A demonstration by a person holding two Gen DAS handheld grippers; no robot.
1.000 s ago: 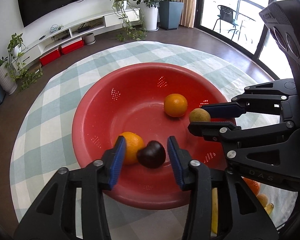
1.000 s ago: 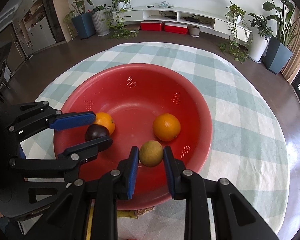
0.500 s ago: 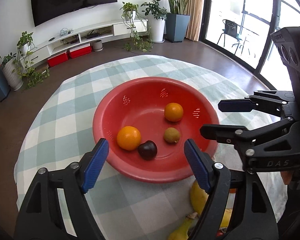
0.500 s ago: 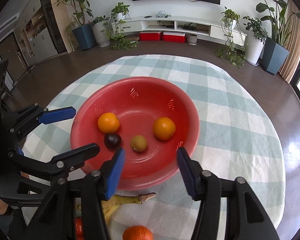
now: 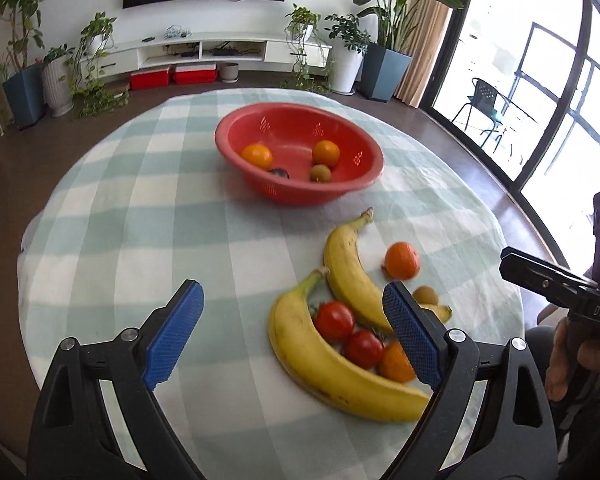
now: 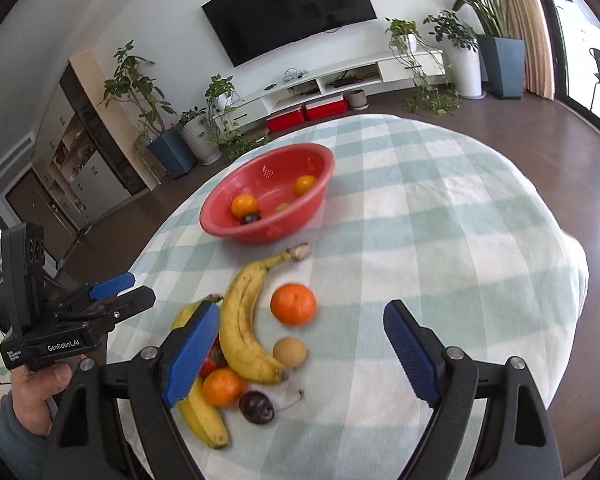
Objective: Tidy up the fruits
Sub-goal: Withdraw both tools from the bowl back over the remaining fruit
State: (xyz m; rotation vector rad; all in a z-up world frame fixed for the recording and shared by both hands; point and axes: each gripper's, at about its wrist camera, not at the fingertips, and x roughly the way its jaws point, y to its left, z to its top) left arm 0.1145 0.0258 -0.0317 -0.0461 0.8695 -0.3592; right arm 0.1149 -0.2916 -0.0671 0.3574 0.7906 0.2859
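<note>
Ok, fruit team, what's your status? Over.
Left gripper, right gripper open, empty. Red bowl holds four fruits. Bananas still on cloth. Nothing blocking.

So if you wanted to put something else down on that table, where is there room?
Bare checked cloth lies left of the red bowl, and more to the right of the loose orange. It is crowded in front of the bowl, where bananas, tomatoes and small fruit cluster.

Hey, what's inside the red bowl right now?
The red bowl holds two oranges, a brownish kiwi-like fruit and a dark plum. The near wall hides the bowl's floor and the plum's lower part.
</note>
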